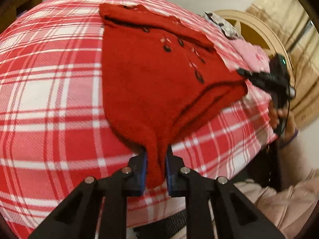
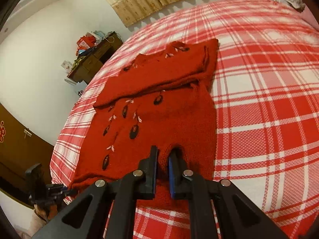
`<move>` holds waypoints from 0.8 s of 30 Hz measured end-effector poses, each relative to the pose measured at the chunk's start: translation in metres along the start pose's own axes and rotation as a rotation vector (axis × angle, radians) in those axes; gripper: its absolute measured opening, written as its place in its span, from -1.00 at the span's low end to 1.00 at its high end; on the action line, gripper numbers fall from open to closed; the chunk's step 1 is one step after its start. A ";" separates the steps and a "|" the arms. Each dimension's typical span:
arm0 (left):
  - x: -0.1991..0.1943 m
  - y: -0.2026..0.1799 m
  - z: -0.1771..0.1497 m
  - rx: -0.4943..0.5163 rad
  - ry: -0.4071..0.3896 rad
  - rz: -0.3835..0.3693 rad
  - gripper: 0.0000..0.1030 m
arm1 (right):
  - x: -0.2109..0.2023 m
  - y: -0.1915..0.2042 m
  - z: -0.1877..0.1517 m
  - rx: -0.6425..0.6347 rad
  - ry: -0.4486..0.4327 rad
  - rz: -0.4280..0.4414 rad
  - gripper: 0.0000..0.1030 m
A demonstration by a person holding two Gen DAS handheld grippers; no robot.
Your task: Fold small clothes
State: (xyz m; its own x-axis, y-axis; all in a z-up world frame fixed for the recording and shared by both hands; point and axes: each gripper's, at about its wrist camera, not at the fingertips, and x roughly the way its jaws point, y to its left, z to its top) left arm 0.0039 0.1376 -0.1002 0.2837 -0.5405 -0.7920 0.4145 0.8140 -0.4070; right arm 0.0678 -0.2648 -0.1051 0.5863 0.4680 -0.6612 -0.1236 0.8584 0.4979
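Observation:
A red knitted sweater (image 1: 151,75) with dark leaf embroidery lies on the red-and-white checked bed cover (image 1: 49,99); its upper part is folded over. My left gripper (image 1: 156,151) is shut on a bunched corner of its near hem, and the cloth runs down between the blue pads. In the right wrist view the sweater (image 2: 159,123) stretches away from my right gripper (image 2: 163,153), which is shut on another part of the hem. Each gripper shows in the other's view: the right gripper (image 1: 245,73) pinches the far corner, held by a hand (image 1: 279,115), and the left gripper (image 2: 59,189) sits at the lower left.
Pink clothes (image 1: 251,55) and a black-and-white patterned cloth (image 1: 221,23) lie at the bed's far side by a curved headboard (image 1: 259,25). A cluttered dark dresser (image 2: 93,59) stands by the white wall. Wide checked bed cover (image 2: 269,99) spreads right of the sweater.

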 end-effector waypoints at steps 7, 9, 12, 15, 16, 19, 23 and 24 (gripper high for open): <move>0.000 0.015 0.045 -0.105 -0.081 -0.064 -0.68 | -0.009 0.008 -0.003 -0.015 -0.029 0.004 -0.81; 0.007 0.024 0.063 -0.129 -0.078 -0.031 -0.59 | -0.010 0.007 -0.004 0.001 -0.038 0.010 -0.81; 0.024 0.036 0.080 -0.165 -0.036 -0.027 -0.47 | -0.009 0.005 -0.006 0.022 -0.031 0.007 -0.81; 0.017 0.040 0.088 -0.166 -0.049 -0.043 -0.22 | -0.013 0.006 -0.009 0.020 -0.030 0.006 -0.81; 0.010 0.039 0.090 -0.151 -0.072 -0.027 0.14 | -0.015 0.007 -0.010 0.015 -0.031 0.007 -0.81; -0.016 0.037 0.090 -0.100 -0.179 0.004 0.58 | -0.017 0.008 -0.011 0.007 -0.035 0.004 -0.80; -0.018 0.036 0.091 -0.044 -0.190 0.028 0.58 | -0.015 0.006 -0.008 0.023 -0.036 0.012 -0.80; -0.015 0.034 0.092 -0.033 -0.185 0.030 0.58 | -0.015 0.005 -0.008 0.028 -0.038 0.019 -0.80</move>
State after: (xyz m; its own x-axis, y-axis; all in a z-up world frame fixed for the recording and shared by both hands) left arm 0.0935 0.1542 -0.0603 0.4508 -0.5436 -0.7080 0.3759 0.8350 -0.4017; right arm 0.0524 -0.2654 -0.0971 0.6144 0.4752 -0.6298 -0.1127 0.8430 0.5260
